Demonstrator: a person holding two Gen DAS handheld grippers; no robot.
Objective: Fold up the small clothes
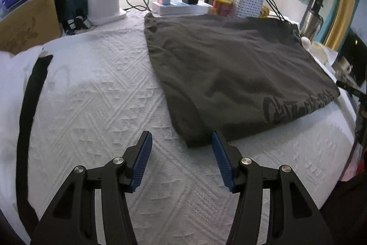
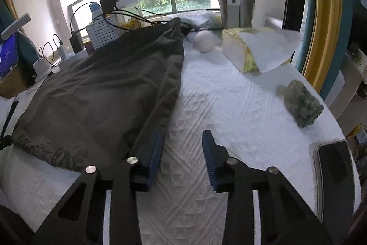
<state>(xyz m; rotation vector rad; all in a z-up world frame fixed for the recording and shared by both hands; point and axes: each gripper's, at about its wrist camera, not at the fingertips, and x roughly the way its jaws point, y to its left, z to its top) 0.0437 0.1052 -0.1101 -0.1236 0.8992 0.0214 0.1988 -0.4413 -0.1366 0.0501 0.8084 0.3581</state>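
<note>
Dark script lettering is printed along the grey shirt's (image 1: 240, 66) near edge, but it cannot be read.

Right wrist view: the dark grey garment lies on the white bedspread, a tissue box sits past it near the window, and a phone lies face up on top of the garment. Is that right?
Not quite. The phone is not on the dark grey garment; it lies apart from it on the white bedspread, at its near right edge. The tissue box does sit farther back near the window. The right wrist view shows this.
</note>
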